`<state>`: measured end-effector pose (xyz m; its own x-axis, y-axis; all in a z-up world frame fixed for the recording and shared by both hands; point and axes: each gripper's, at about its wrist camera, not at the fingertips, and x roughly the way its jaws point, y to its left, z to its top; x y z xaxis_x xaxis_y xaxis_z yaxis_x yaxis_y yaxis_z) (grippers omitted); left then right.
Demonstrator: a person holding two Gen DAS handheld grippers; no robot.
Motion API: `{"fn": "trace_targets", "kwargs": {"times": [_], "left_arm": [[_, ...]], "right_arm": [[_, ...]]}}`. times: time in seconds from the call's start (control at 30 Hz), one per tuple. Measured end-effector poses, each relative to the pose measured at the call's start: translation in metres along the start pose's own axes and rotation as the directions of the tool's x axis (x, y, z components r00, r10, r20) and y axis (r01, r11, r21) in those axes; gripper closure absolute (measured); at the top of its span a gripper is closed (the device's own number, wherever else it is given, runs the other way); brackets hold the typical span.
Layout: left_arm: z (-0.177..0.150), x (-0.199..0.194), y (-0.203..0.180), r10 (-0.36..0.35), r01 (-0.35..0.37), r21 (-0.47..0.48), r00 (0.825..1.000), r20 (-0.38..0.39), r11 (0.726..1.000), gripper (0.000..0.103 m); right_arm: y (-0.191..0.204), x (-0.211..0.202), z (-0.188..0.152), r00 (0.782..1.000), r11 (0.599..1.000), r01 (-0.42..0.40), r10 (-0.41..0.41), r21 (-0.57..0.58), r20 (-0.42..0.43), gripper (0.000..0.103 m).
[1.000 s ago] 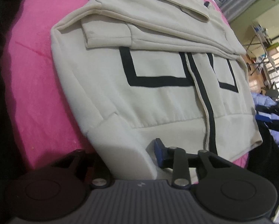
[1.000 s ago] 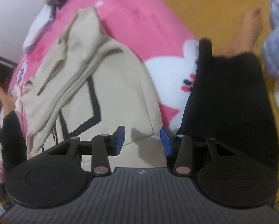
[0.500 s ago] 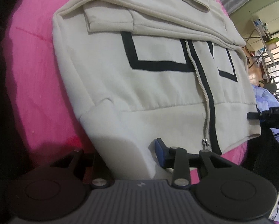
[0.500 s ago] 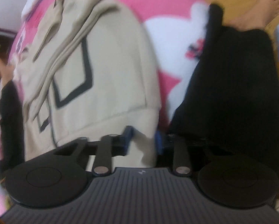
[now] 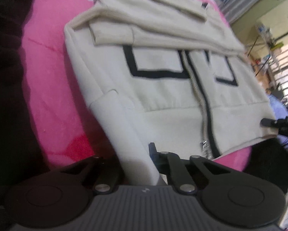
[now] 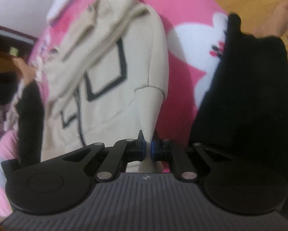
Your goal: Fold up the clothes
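Right gripper (image 6: 148, 150) beside black trousers (image 6: 246, 100)

The zip-up jacket (image 5: 163, 88) lies flat on the blanket (image 5: 51, 73), its hem toward six o'clock and its hood at twelve. The left gripper (image 5: 142, 157) sits on the hem corner at six o'clock in its own view; the right gripper (image 6: 147, 148) sits on the opposite hem corner, at three o'clock there.

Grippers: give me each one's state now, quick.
Left gripper: shut on the jacket hem corner.
Right gripper: shut on the jacket's other hem corner.
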<state>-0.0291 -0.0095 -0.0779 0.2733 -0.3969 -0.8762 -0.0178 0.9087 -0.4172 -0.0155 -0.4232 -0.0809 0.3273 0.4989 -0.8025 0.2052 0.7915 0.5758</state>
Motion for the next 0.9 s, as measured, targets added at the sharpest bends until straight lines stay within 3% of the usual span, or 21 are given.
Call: {"fn": "trace_targets", "kwargs": {"times": [0.23,0.43,0.6,0.7,0.8,0.9], "left_arm": [[0.037,-0.04,-0.004,-0.079,0.082,-0.021,0.99,0.115,0.996,0.098],[0.085,-0.06,-0.005,-0.109,0.114,-0.017,0.974,0.198,0.993,0.098],[0.144,-0.062,0.005,-0.108,0.118,-0.028,0.964,0.242,0.993,0.097],[0.196,-0.045,0.02,-0.078,0.097,-0.061,0.965,0.25,0.993,0.097],[0.248,-0.012,0.051,-0.065,0.101,-0.141,0.968,0.24,0.985,0.09],[0.284,0.024,0.089,-0.083,0.152,-0.27,0.964,0.252,0.951,0.086]], "right_arm": [[0.031,-0.027,0.017,0.983,0.993,-0.116,0.12,-0.037,0.141,0.099],[0.061,-0.036,0.06,0.968,0.98,-0.157,0.177,-0.122,0.177,0.099],[0.093,-0.029,0.116,0.961,0.969,-0.163,0.198,-0.187,0.192,0.099],[0.109,-0.017,0.164,0.957,0.966,-0.172,0.211,-0.192,0.201,0.099],[0.114,0.007,0.22,0.95,0.971,-0.191,0.219,-0.14,0.222,0.098],[0.099,0.043,0.269,0.941,0.977,-0.211,0.21,-0.024,0.266,0.093]]}}
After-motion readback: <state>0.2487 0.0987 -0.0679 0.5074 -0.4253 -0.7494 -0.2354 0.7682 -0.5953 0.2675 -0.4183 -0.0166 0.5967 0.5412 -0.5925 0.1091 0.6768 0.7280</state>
